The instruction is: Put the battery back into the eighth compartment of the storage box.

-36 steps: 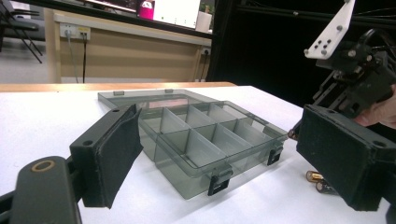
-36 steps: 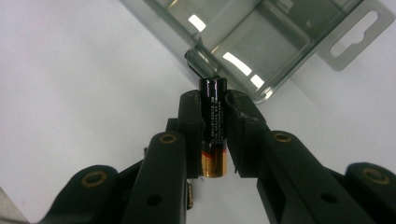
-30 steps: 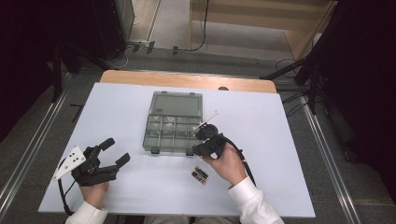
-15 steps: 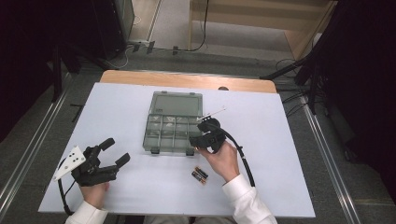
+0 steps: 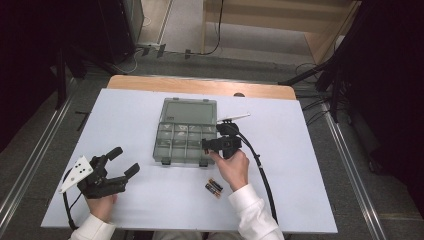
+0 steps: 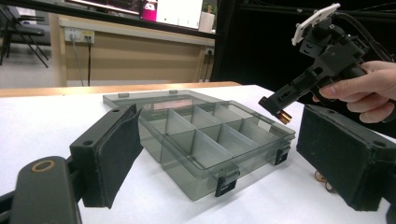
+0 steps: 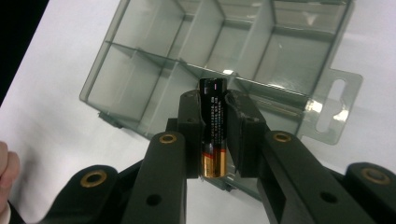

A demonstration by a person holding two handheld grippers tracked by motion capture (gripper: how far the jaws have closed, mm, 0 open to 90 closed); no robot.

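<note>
A clear grey compartment box (image 5: 172, 142) lies open at the table's centre, its lid (image 5: 190, 111) flat behind it. My right gripper (image 5: 206, 145) hovers at the box's front right corner, shut on a black and gold battery (image 7: 213, 126). In the right gripper view the battery stands upright between the pads, over the box's empty compartments (image 7: 140, 70). The left gripper view shows the battery's gold end (image 6: 284, 116) poking out over the box rim. My left gripper (image 5: 126, 161) rests on the table at the front left, open, with its pads (image 6: 116, 154) wide apart and nothing between them.
Two more batteries (image 5: 213, 188) lie on the white table (image 5: 300, 175) just in front of the right hand. The right gripper's cable (image 5: 262, 175) loops along the right forearm. A wooden strip (image 5: 200, 87) edges the table's far side.
The right gripper has shifted slightly left and towards the box with the battery still in it. The left gripper has not moved.
</note>
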